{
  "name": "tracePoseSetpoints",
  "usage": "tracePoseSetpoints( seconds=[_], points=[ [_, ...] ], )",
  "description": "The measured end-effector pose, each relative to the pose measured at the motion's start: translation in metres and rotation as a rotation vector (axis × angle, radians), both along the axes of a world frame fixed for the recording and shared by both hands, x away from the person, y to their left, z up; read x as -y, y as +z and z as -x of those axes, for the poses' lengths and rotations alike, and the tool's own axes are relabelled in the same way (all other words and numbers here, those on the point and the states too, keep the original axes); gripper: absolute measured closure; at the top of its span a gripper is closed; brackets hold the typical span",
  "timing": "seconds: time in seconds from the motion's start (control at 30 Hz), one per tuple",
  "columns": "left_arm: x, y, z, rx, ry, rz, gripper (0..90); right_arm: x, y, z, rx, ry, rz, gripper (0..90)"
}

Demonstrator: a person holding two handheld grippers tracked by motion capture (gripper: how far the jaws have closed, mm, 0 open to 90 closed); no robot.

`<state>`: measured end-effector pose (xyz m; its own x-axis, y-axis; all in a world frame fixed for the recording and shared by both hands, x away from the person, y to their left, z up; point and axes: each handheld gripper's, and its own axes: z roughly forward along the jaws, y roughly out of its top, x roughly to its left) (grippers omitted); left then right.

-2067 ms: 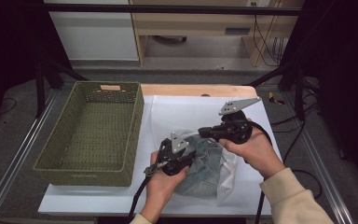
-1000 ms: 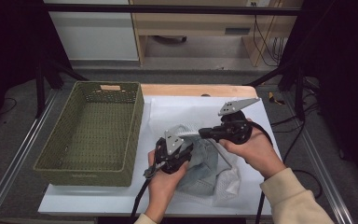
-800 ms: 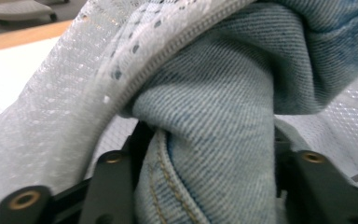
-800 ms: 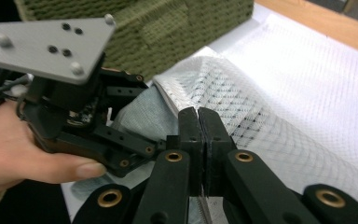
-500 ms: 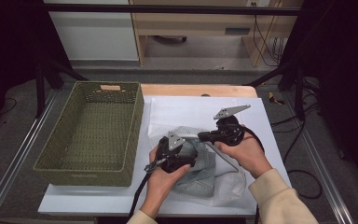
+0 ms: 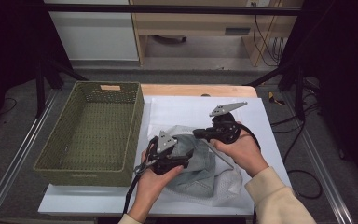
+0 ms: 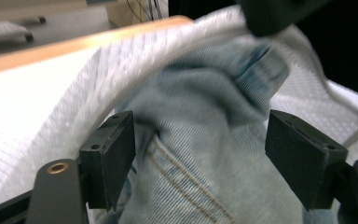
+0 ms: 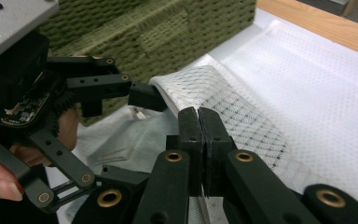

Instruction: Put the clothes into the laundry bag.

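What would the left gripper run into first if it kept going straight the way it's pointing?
Most likely the blue denim garment: the left gripper has its jaws open on either side of that fold, apparently not pressing it. Beyond it lies the white mesh bag. Depth is hard to judge.

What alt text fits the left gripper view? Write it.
Light blue denim bulges between the left gripper's two open black fingers, spilling from a white mesh bag on the white table.
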<state>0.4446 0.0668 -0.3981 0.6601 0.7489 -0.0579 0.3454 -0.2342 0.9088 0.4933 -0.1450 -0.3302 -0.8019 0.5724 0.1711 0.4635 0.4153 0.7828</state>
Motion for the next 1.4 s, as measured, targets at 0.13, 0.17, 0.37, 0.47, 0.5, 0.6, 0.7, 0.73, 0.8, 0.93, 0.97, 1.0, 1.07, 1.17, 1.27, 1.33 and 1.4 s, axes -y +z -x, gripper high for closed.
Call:
tracePoseSetpoints(
  seconds=[0.13,0.17,0.37,0.47,0.5,0.6,0.7,0.73,0.8,0.93,0.97,1.0,1.07,1.17,1.27,1.33,1.4],
  points=[
    [-0.004,0.005,0.012,0.011,-0.04,0.006,24.8,-0.004,0.004,0.006,0.008,0.023,-0.008,89.4],
    [-0.006,0.006,0.017,0.016,-0.044,0.006,24.8,-0.004,0.005,0.008,0.013,0.029,-0.011,89.4],
    [-0.021,0.013,0.041,0.039,-0.063,0.001,26.4,-0.005,0.005,0.016,0.01,0.056,-0.021,89.4],
    [-0.033,0.012,0.056,0.045,-0.071,-0.015,26.7,-0.008,0.002,0.019,0.01,0.065,-0.024,89.4],
    [-0.037,0.01,0.06,0.043,-0.074,-0.027,26.7,-0.009,0.001,0.02,0.007,0.065,-0.027,89.4],
    [-0.05,0.001,0.072,0.011,-0.068,-0.041,26.8,-0.014,-0.003,0.02,-0.002,0.074,-0.023,89.4],
    [-0.06,-0.008,0.082,-0.016,-0.065,-0.045,26.9,-0.02,-0.007,0.02,-0.004,0.086,-0.019,89.4],
    [-0.063,-0.01,0.084,-0.018,-0.066,-0.044,26.8,-0.022,-0.009,0.021,-0.01,0.088,-0.018,89.4],
    [-0.068,-0.012,0.088,-0.021,-0.058,-0.05,26.8,-0.026,-0.012,0.022,-0.017,0.096,-0.019,89.4],
    [-0.073,-0.022,0.092,-0.038,-0.058,-0.052,28.7,-0.032,-0.015,0.028,-0.022,0.113,-0.025,89.4],
    [-0.073,-0.024,0.093,-0.047,-0.058,-0.054,28.9,-0.032,-0.015,0.03,-0.023,0.116,-0.027,89.4],
    [-0.073,-0.026,0.095,-0.048,-0.055,-0.046,29.9,-0.032,-0.015,0.032,-0.025,0.118,-0.027,89.4],
    [-0.071,-0.029,0.099,-0.051,-0.065,-0.043,34.2,-0.03,-0.014,0.035,-0.02,0.127,-0.027,89.4],
    [-0.065,-0.031,0.103,-0.068,-0.093,-0.043,42.0,-0.027,-0.013,0.039,-0.021,0.127,-0.028,89.4],
    [-0.057,-0.035,0.104,-0.086,-0.117,-0.048,56.2,-0.023,-0.014,0.04,-0.03,0.126,-0.024,89.4],
    [-0.052,-0.037,0.103,-0.105,-0.15,-0.047,65.4,-0.02,-0.015,0.04,-0.033,0.122,-0.026,89.4],
    [-0.049,-0.04,0.103,-0.113,-0.158,-0.055,71.5,-0.017,-0.015,0.04,-0.03,0.122,-0.034,89.4]
  ],
)
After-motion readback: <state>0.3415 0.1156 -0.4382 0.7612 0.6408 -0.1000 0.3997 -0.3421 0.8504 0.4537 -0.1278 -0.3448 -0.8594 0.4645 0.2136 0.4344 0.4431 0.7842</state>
